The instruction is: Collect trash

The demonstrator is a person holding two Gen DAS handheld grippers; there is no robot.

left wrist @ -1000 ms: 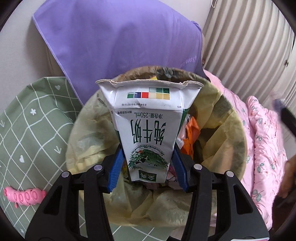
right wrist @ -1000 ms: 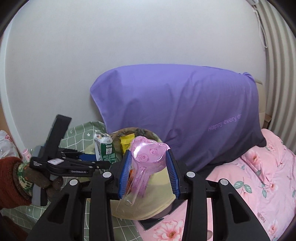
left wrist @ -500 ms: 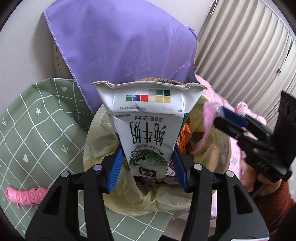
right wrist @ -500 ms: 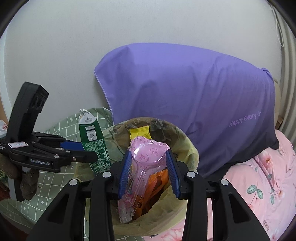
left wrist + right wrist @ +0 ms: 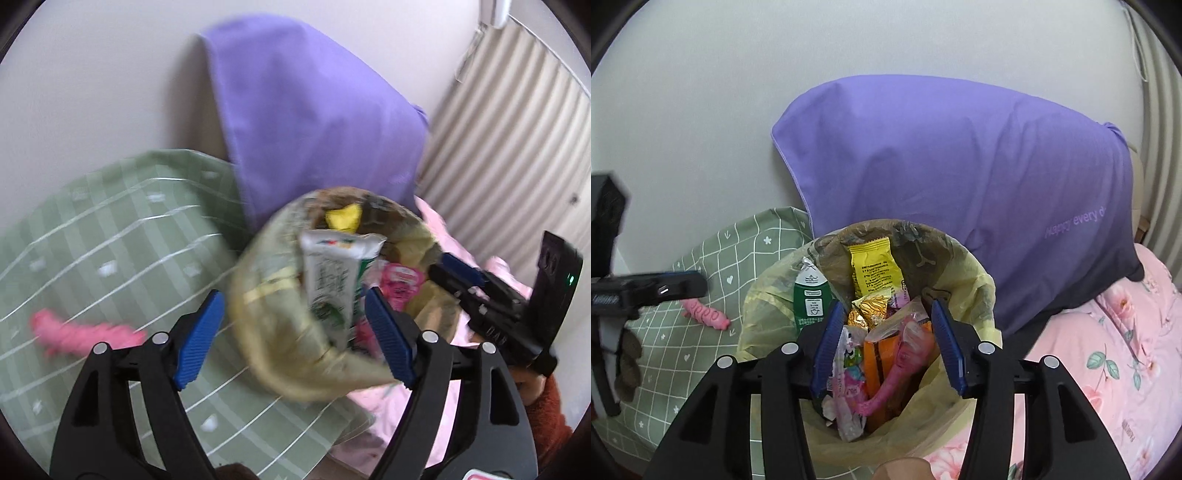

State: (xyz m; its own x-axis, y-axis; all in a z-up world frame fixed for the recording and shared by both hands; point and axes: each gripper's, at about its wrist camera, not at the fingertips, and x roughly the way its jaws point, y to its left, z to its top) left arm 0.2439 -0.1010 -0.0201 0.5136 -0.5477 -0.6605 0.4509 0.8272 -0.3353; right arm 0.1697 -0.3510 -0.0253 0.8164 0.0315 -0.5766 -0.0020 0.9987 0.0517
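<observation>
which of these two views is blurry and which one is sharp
Left wrist view: motion-blurred; the carton, bin and green cloth smear, though the left claw stays crisp. Right wrist view: sharp; print on the yellow wrapper and purple pillow shows clearly. Both bend at the fisheye edges.

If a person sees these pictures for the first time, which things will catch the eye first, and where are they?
The eye goes first to the trash bin with its yellowish liner, in the middle and stuffed with bright wrappers; a milk carton stands in it. Behind the bin leans a big purple pillow against the white wall. Both the left tool and the right tool hang open above the bin.
</observation>
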